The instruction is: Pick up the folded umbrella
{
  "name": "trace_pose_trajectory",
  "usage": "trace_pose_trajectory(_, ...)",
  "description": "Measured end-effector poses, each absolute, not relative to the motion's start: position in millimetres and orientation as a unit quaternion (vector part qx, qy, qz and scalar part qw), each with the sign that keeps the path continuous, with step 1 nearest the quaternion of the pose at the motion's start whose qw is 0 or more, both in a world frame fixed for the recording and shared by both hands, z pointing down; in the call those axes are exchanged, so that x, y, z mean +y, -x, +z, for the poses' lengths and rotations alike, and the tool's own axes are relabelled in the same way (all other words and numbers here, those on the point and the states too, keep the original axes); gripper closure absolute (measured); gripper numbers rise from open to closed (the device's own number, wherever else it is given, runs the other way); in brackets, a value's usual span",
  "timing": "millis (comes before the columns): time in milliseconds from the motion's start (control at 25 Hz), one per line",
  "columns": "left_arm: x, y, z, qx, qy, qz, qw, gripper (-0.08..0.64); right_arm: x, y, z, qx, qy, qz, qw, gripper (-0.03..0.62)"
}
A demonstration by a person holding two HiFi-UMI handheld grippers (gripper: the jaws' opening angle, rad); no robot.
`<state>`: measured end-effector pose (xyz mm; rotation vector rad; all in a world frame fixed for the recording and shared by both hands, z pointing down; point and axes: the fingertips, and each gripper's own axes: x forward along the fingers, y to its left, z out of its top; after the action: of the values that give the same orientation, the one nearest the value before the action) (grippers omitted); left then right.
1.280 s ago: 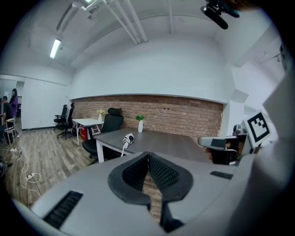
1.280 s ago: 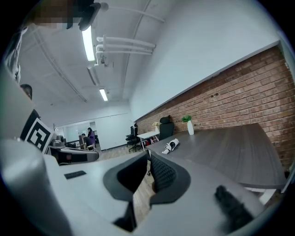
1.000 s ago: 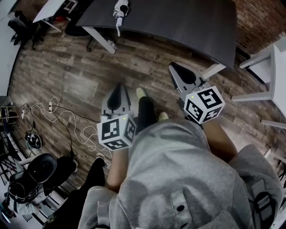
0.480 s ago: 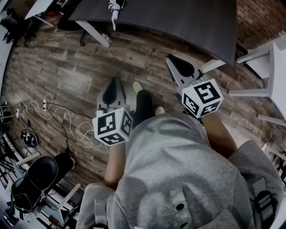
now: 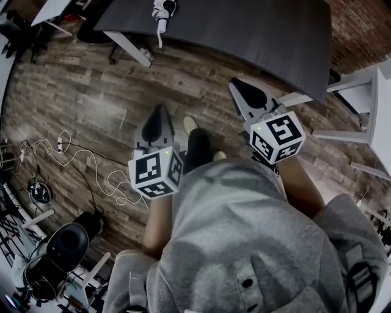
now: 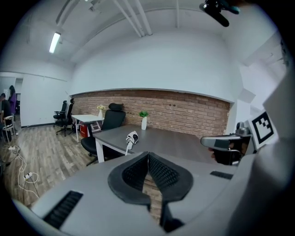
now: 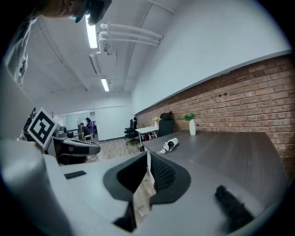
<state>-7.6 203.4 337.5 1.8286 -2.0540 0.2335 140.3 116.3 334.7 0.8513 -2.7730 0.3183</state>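
The head view is taken from above the person and aimed steeply down over a grey hooded top [image 5: 244, 244] onto the wooden floor [image 5: 85, 85]. The dark desk [image 5: 256, 30] is seen far off along the upper edge. The left gripper view is taken from close behind the left gripper [image 6: 148, 155], and the right gripper view from close behind the right gripper [image 7: 147, 155]. Both are aimed almost level toward the brick wall [image 6: 184, 108]. The desk and the folded umbrella [image 5: 162, 11] on it are shared by all three views, small in each. Each gripper is caught at the edge of the other's view.
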Motion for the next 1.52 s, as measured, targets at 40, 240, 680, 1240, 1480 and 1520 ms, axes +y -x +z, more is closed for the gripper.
trace_pose_trajectory(40, 197, 13, 338, -0.731, -0.649, 0.084, 0.191, 0.545, 110, -135, 335, -0.945, -0.289, 0.109, 0.112, 0.555)
trace_pose_trajectory(240, 163, 32, 338, -0.732, -0.647, 0.086, 0.195, 0.546, 81, -112, 333, -0.946, -0.282, 0.118, 0.109, 0.555)
trace_pose_trajectory(680, 109, 68, 348, -0.719, -0.654, 0.097, 0.213, 0.546, 29, -76, 342, -0.938, -0.294, 0.14, 0.118, 0.555)
trace_pose_trajectory(1240, 59, 127, 352, -0.709, -0.664, 0.09, 0.219, 0.545, -15, -19, 343, -0.934, -0.306, 0.134, 0.128, 0.555)
trace_pose_trajectory(1480, 46, 158, 350, -0.708, -0.668, 0.083, 0.217, 0.546, -29, 11, 337, -0.934, -0.308, 0.119, 0.134, 0.555)
trace_pose_trajectory(1520, 42, 163, 349, -0.706, -0.669, 0.082, 0.216, 0.545, -32, 16, 336, -0.935, -0.308, 0.117, 0.135, 0.555)
